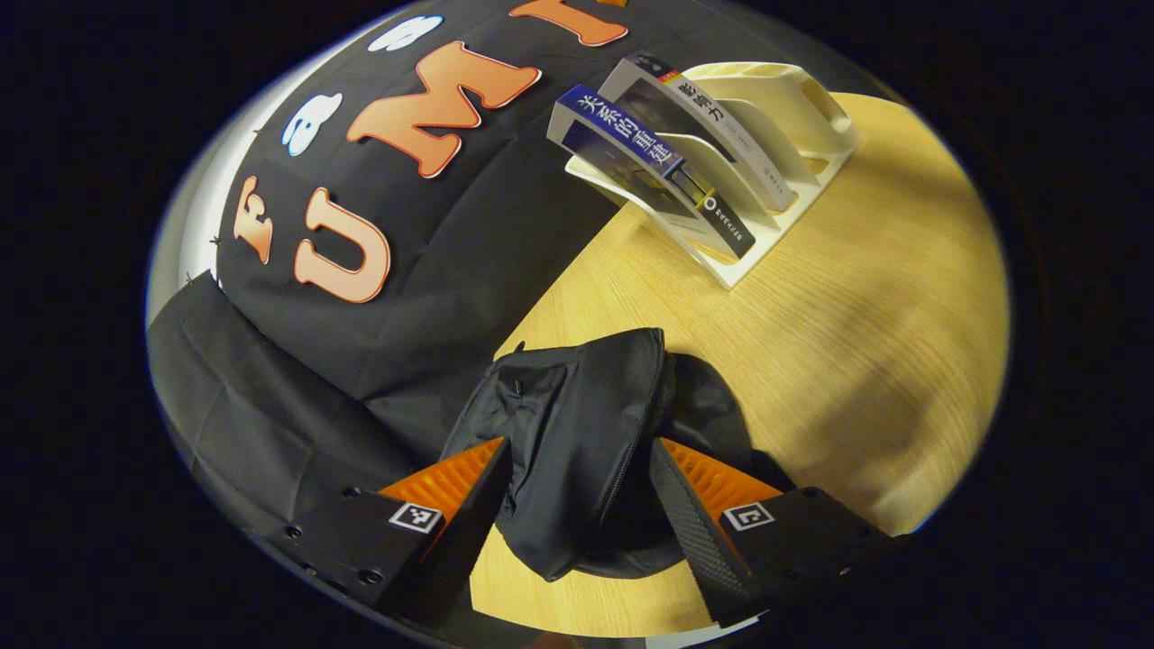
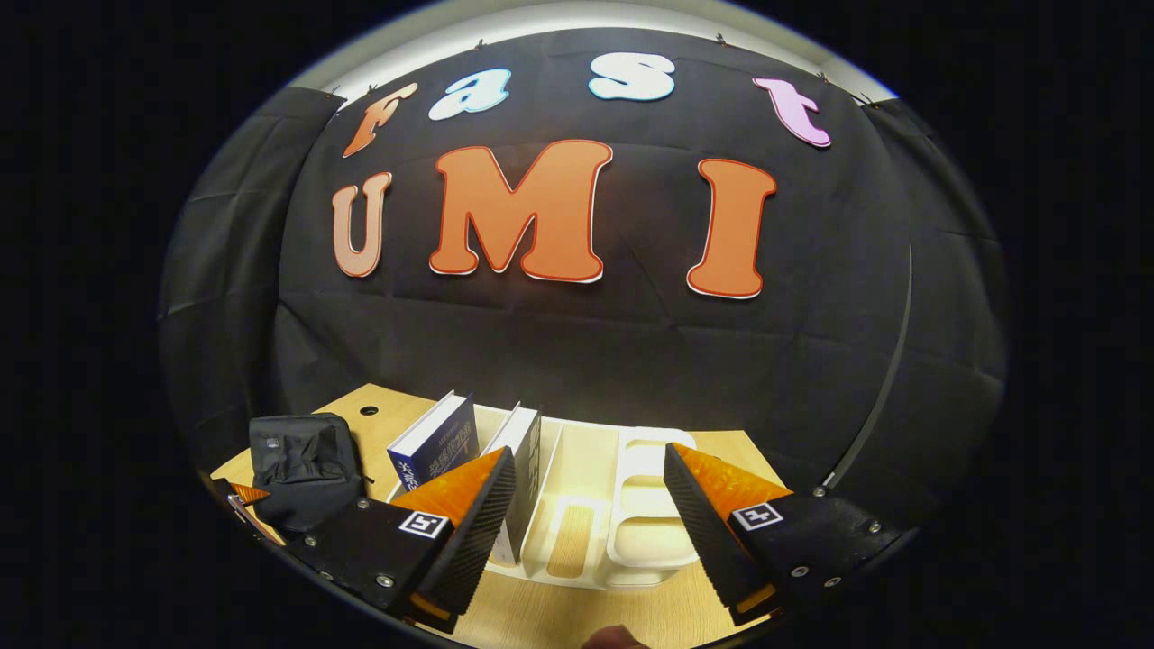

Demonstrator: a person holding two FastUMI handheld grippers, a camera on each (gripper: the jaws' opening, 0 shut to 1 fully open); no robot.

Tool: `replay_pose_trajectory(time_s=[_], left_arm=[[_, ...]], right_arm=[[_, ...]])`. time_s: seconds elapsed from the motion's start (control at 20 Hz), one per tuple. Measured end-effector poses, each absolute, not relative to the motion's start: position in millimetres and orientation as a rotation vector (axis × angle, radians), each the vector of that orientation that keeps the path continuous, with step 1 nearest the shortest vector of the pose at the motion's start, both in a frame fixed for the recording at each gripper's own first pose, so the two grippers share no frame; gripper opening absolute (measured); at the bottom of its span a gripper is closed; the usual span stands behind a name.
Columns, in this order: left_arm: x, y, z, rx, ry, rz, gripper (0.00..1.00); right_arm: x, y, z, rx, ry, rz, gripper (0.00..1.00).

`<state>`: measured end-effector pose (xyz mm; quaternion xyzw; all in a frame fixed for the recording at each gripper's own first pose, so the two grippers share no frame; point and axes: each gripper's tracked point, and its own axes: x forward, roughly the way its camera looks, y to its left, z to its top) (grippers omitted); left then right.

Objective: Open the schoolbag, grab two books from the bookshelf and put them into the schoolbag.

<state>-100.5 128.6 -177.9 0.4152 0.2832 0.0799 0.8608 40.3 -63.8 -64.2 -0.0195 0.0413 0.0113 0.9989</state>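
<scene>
The black schoolbag (image 1: 577, 424) lies slumped on the wooden table (image 1: 865, 324), its zip (image 1: 631, 451) running down the middle and looking closed. My left gripper (image 1: 579, 446) is open, its fingers standing on either side of the bag's near end. A cream bookshelf (image 1: 793, 108) holds two leaning books, a blue-spined one (image 1: 649, 162) and a grey-spined one (image 1: 712, 126). My right gripper (image 2: 588, 460) is open and faces the bookshelf (image 2: 640, 505), with nothing between its fingers. The blue book (image 2: 437, 442) and the second book (image 2: 525, 451) stand in the left slots. The schoolbag (image 2: 302, 469) sits farther left.
The black cloth wall (image 1: 433, 270) runs close behind the bag and the shelf. The shelf's right-hand slots (image 2: 645, 469) hold nothing. Bare table (image 2: 577, 622) stretches in front of the shelf, and a small round hole (image 2: 368, 410) marks the table behind the bag.
</scene>
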Motion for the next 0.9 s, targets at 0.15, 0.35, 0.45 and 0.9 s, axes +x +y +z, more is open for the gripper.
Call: replay_pose_trajectory(time_s=[0.15, 0.35, 0.45, 0.9], left_arm=[[-99.9, 140.1, -182.3, 0.892, 0.608, 0.198, 0.96], [-85.8, 157.9, -180.6, 0.924, 0.614, 0.199, 0.92], [-79.5, 166.5, -184.5, 0.91, 0.628, 0.189, 0.85], [-66.5, 166.6, -169.2, 0.761, 0.678, -0.035, 0.19]], right_arm=[[41.4, -62.0, -63.4, -0.041, 0.088, 0.016, 0.98], [44.2, -49.1, -57.1, -0.041, 0.088, 0.02, 0.98], [45.5, -41.2, -52.8, -0.048, 0.084, 0.023, 0.98], [58.0, 4.1, -34.8, -0.083, 0.105, 0.012, 0.98]])
